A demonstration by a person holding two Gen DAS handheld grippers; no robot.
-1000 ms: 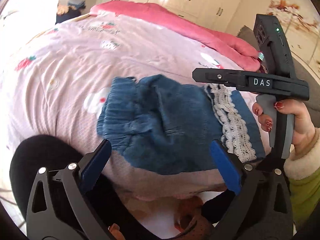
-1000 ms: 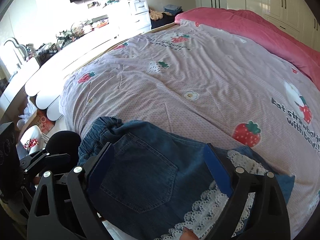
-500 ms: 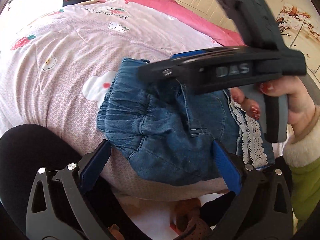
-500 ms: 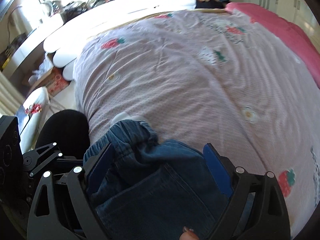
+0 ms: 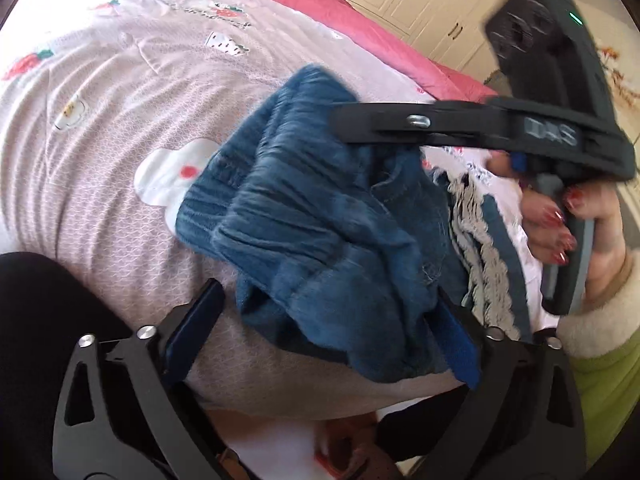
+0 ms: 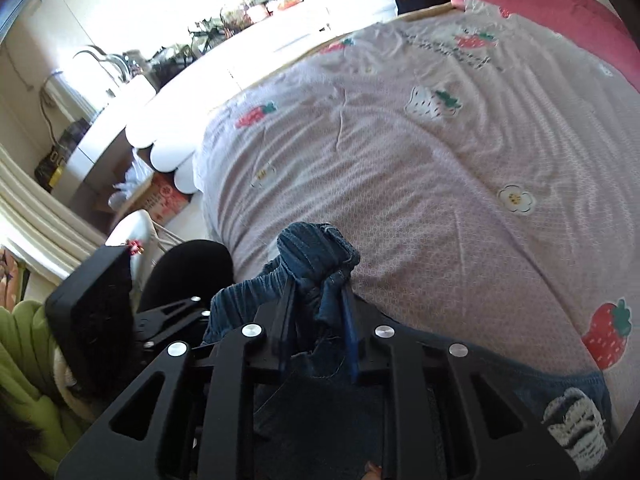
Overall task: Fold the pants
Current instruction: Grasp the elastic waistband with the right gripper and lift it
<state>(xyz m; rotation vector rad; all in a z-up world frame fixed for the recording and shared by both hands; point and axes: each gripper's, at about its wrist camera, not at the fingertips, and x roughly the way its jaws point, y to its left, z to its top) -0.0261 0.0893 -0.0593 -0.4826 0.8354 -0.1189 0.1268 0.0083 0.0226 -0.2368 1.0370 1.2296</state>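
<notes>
one pants (image 5: 320,232), two grippers: left gripper (image 5: 320,344), right gripper (image 6: 316,320), one bedspread (image 6: 440,168).

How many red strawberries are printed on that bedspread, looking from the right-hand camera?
4 show on the bedspread: one at the near right edge, one toward the left edge, a small one farther back, one by the far lettering. More may lie hidden under the jeans.

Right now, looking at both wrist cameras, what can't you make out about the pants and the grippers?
- Left wrist view: pants blurred; fold lines unclear.
- Left wrist view: right gripper seen side-on, so its fingertips hide their grip.
- Right wrist view: right gripper covers most of the denim; lace hem cut off by the edge.
</notes>
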